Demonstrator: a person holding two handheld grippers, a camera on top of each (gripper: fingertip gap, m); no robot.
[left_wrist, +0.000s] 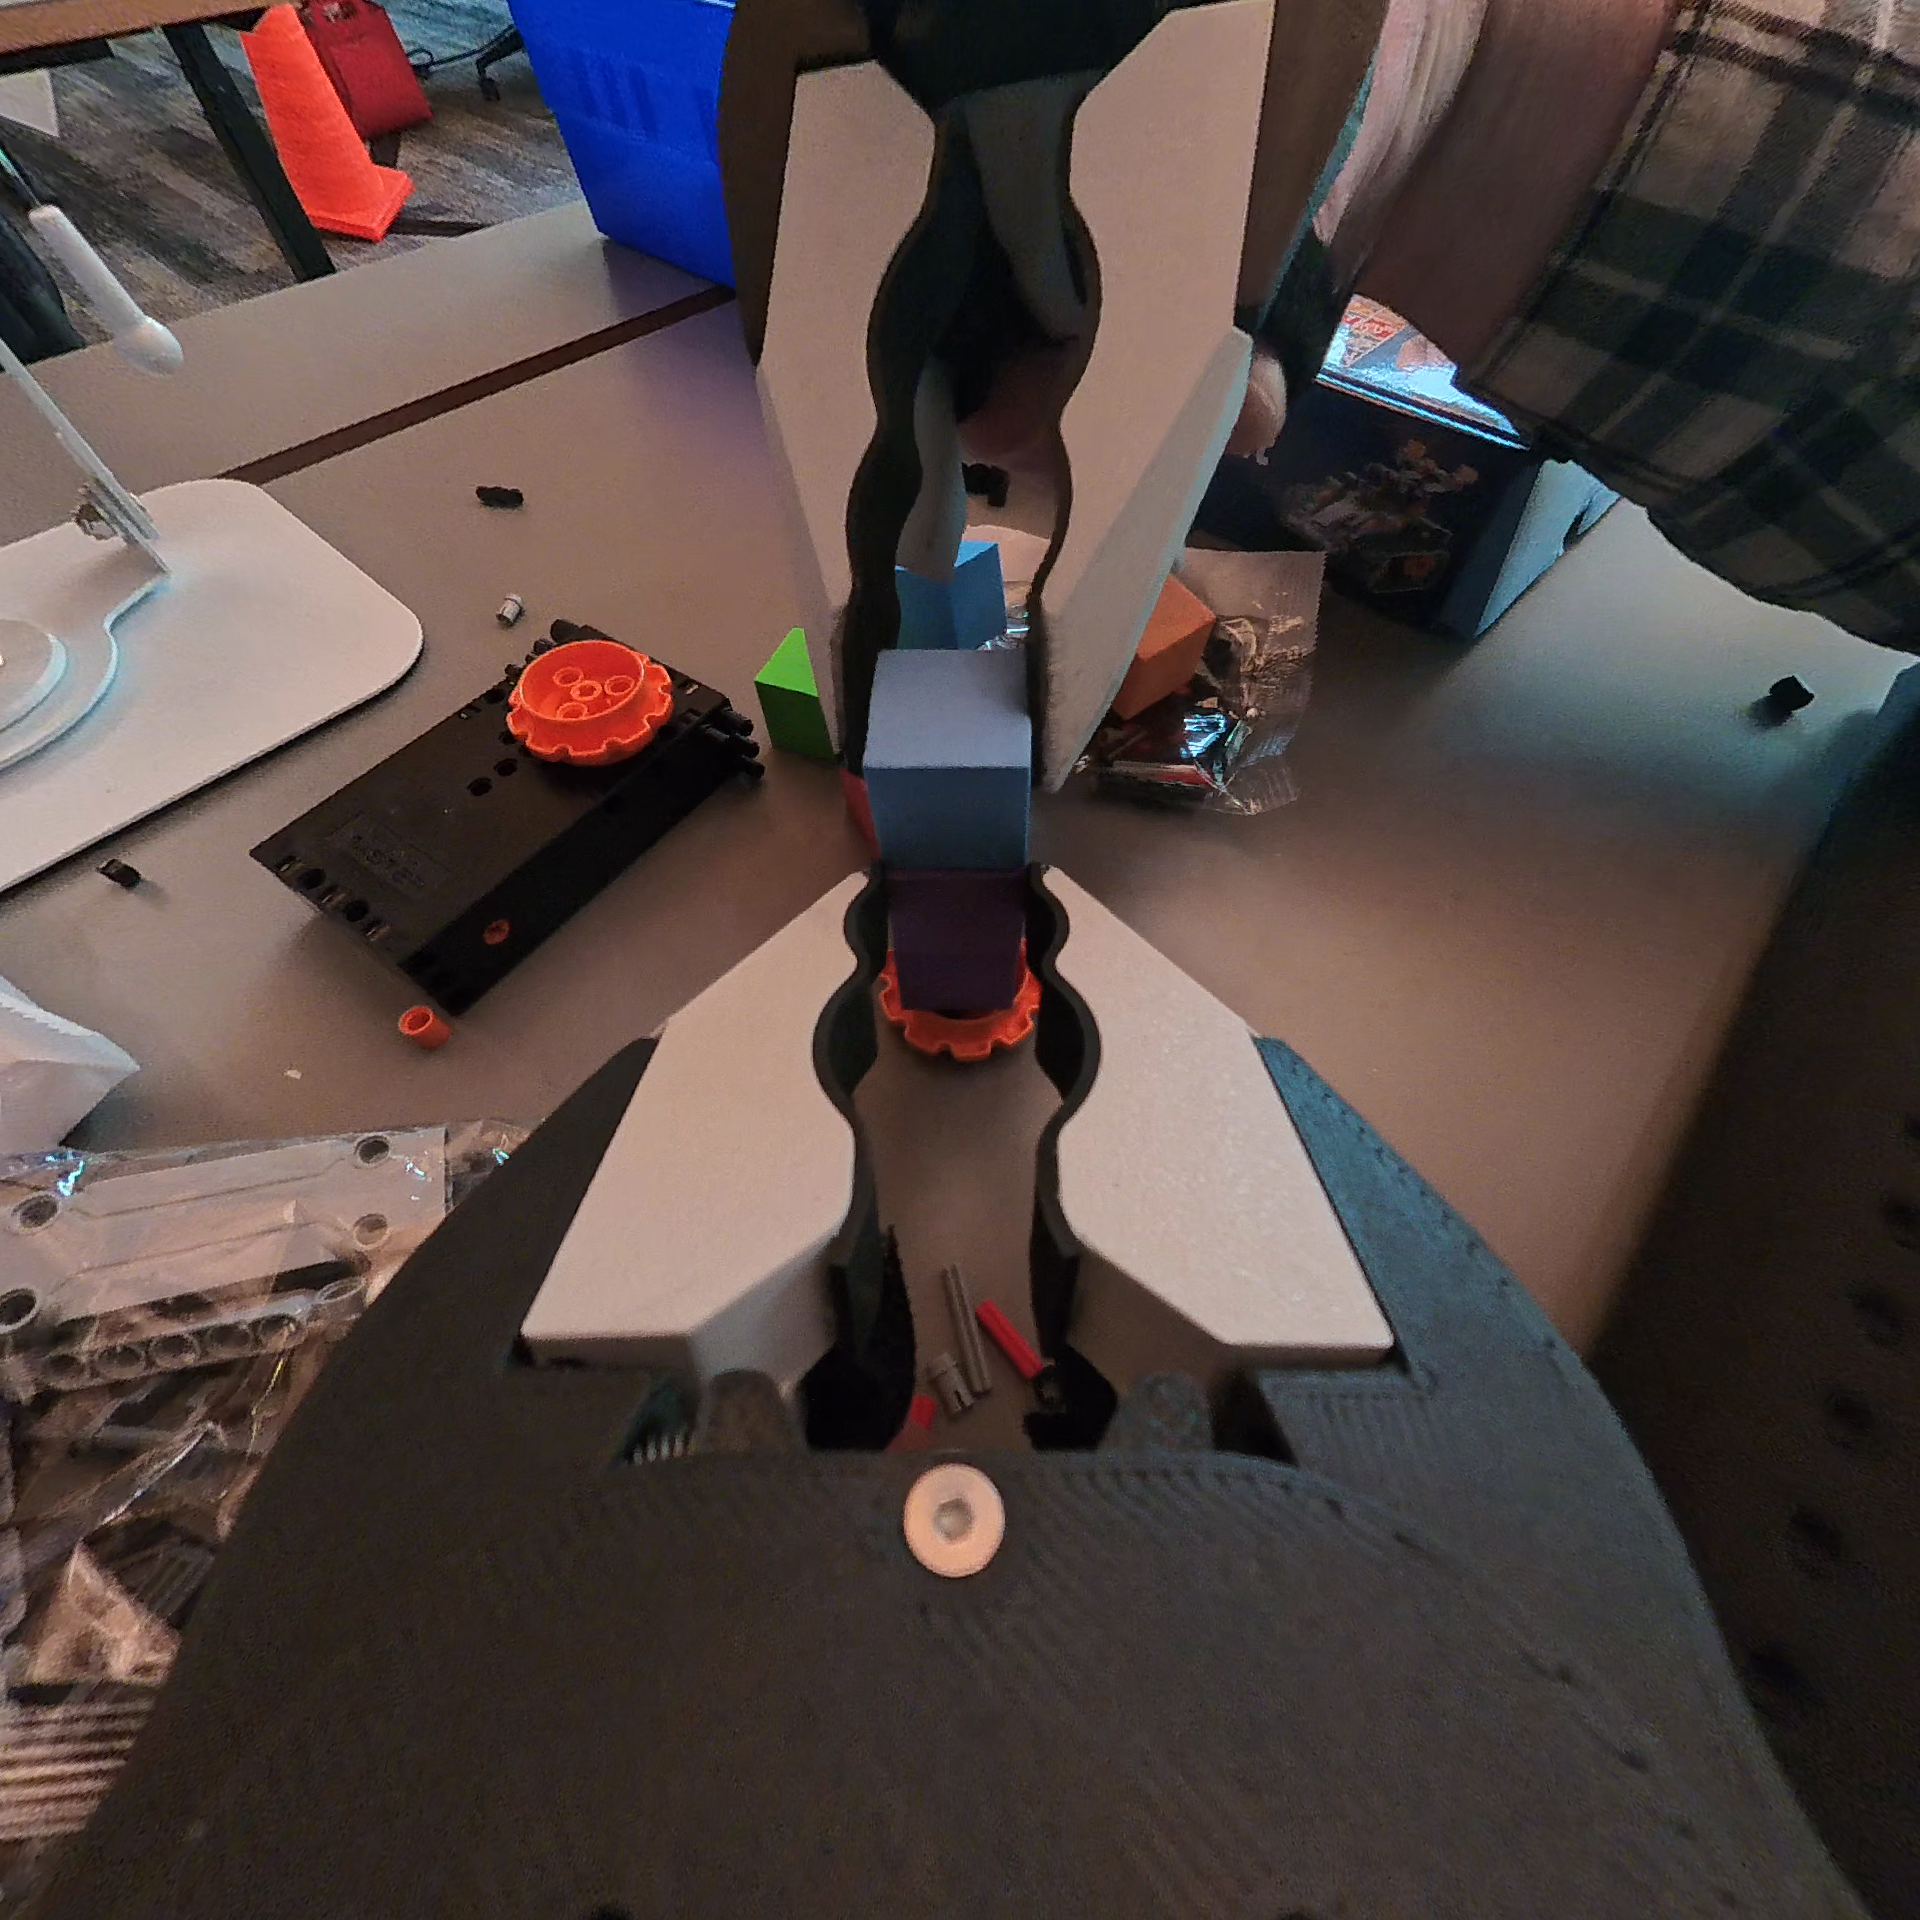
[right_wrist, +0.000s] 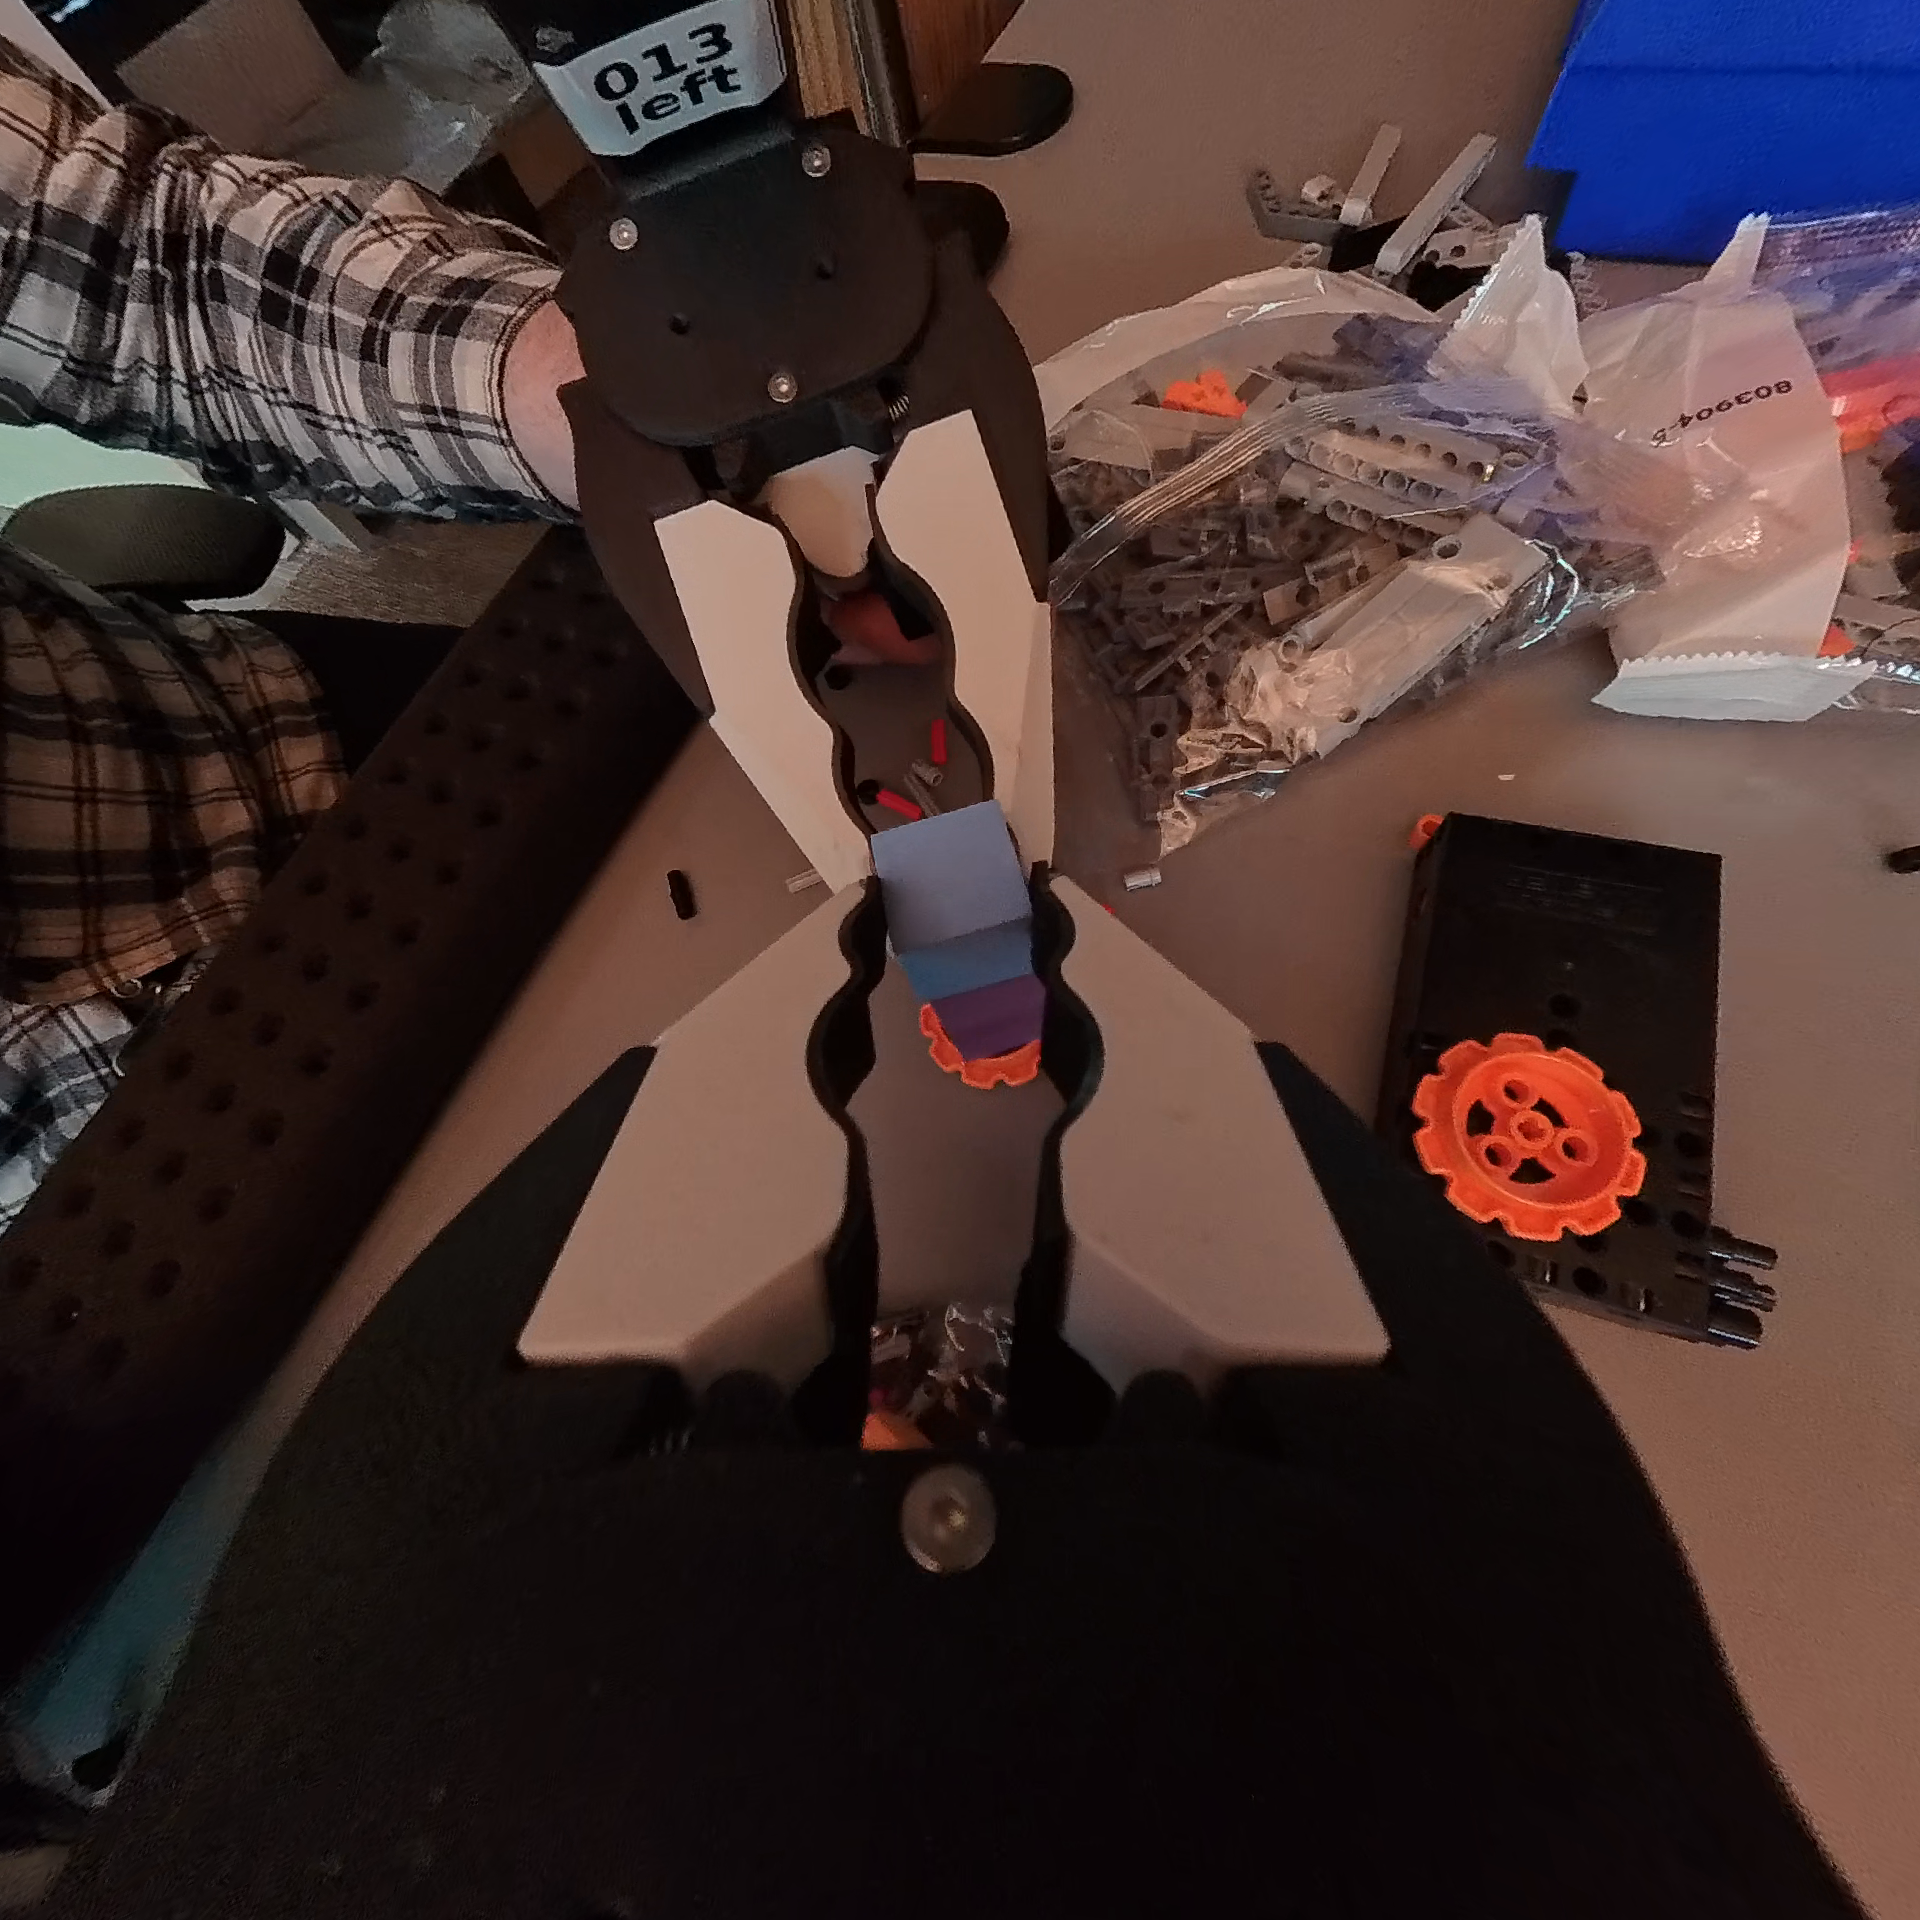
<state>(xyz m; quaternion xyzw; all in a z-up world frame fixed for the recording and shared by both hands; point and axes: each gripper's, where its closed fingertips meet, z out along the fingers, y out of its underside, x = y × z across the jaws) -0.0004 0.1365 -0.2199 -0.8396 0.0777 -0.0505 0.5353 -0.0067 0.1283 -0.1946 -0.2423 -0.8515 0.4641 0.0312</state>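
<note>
The right gripper (right_wrist: 956, 894) clamps the blue cube (left_wrist: 951, 769) stacked on the purple cube (left_wrist: 951, 940), which the left gripper (left_wrist: 956, 883) clasps above 1 orange gear (left_wrist: 961, 1029).

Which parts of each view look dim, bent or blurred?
Left wrist view: dim overall, the table edge bows, the sleeve blurs. Right wrist view: foreground near black, bags glare, block stays sharp.

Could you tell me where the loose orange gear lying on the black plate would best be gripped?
Probably across its toothed rim, from straight above: the orange gear lies flat on the black plate, so its thin sides give little purchase, while opposite teeth stand clear.
</note>
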